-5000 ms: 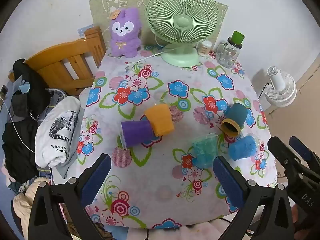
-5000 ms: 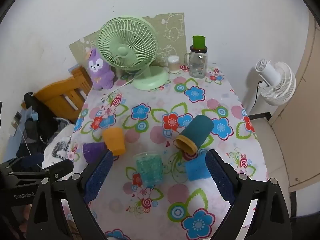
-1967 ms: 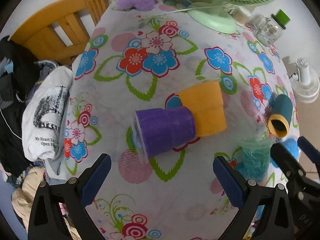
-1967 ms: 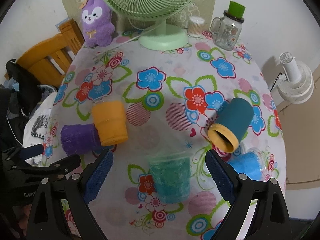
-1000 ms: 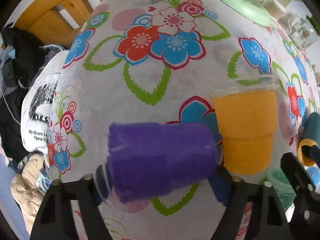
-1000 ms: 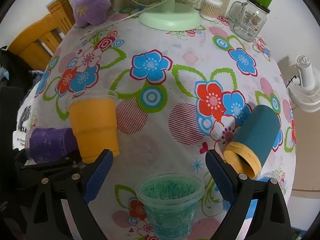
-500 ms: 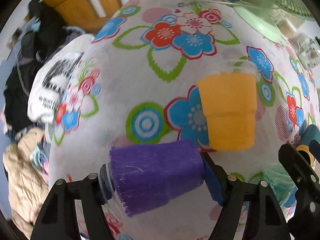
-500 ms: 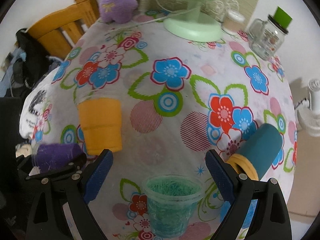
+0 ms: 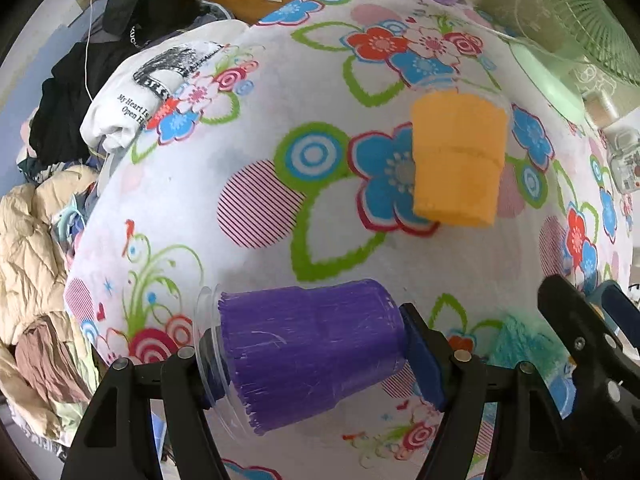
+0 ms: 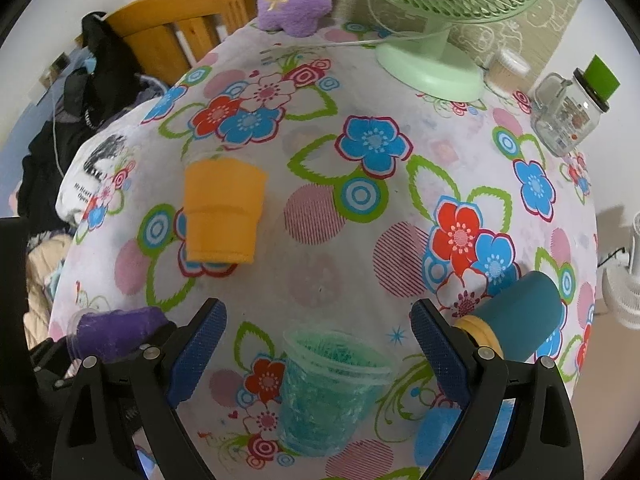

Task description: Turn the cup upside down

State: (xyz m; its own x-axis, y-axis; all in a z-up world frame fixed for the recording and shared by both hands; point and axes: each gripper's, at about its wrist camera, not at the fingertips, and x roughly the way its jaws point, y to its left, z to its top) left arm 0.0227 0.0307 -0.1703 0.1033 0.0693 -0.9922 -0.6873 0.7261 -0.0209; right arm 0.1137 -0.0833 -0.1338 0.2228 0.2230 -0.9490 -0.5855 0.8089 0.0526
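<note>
Sideways, one purple cup (image 9: 308,354) is being gripped by left fingers (image 9: 420,354) — right fingers (image 10: 200,344) are being held apart — four other cups (image 10: 222,210) on the desk (image 10: 320,264).

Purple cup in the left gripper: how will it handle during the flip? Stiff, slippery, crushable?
The purple cup looks like thin clear plastic with a purple lining, so probably light and somewhat crushable. The left gripper clamps it end to end, rim to base, so it may pivot or slip. Its round wall would likely roll if dropped on the table.

Five cups (image 10: 221,210), two fans (image 10: 434,8), one jar (image 10: 568,114)
</note>
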